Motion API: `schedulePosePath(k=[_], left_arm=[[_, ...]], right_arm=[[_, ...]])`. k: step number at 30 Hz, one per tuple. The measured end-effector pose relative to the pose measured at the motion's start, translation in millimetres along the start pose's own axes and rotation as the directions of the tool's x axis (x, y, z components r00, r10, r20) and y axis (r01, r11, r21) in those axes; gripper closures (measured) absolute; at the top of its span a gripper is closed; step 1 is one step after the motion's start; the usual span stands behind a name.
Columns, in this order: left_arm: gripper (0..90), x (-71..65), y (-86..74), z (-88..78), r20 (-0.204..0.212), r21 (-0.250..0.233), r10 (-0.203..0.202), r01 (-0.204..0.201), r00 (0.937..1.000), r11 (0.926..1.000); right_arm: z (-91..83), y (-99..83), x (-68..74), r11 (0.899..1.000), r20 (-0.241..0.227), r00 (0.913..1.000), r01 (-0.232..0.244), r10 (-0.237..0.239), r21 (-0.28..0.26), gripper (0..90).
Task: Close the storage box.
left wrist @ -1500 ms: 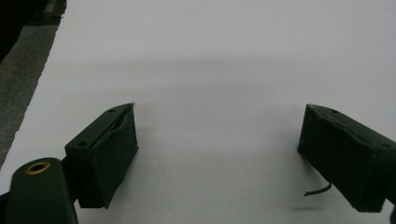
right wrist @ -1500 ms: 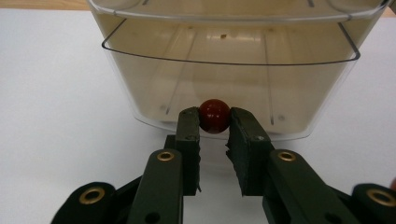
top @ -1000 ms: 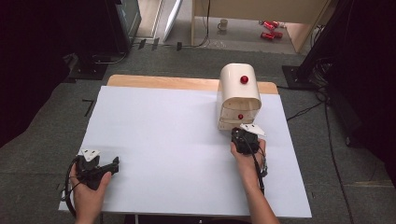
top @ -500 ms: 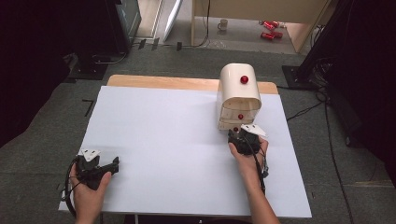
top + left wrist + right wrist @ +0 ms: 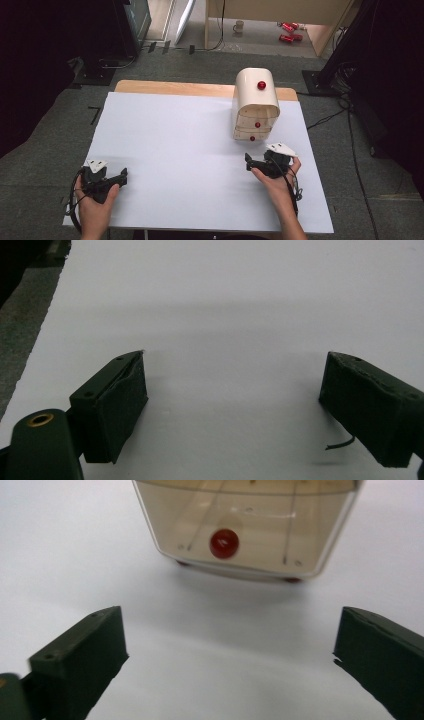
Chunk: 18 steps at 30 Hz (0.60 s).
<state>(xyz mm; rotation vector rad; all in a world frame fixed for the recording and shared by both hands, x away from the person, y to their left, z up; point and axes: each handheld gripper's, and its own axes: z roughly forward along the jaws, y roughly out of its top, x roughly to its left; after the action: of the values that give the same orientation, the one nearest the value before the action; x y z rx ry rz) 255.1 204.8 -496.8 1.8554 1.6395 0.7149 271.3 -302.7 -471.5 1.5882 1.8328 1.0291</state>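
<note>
Right gripper [image 5: 248, 162] low right of centre, jaws just opened wide on nothing, short of cream drawer box [image 5: 256, 102] upper right; left gripper [image 5: 123, 176] lower left, wide, empty.

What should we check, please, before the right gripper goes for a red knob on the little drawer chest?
1. Right gripper jaws apart, nothing between them: ok; they have just been opening.
2. Bottom drawer knob lies ahead between the jaws in the right gripper view: ok.
3. Gripper apart from the drawer chest, with bare table between: ok.
4. All drawers flush with the chest front: cannot tell.
5. Left gripper open and resting at the near left corner, far from the chest: ok.
</note>
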Motion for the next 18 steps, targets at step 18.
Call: schedulePosePath(k=[18], left_arm=[[11.8, -0.1, 0.0, 0.0, 0.0, 0.0, 0.0, 0.0, 1.0, 1.0]], right_arm=[[-41.0, -35.8, -39.2, 1.0, 0.07, 0.9976, -0.001, 0.0, 0.018, 0.0]])
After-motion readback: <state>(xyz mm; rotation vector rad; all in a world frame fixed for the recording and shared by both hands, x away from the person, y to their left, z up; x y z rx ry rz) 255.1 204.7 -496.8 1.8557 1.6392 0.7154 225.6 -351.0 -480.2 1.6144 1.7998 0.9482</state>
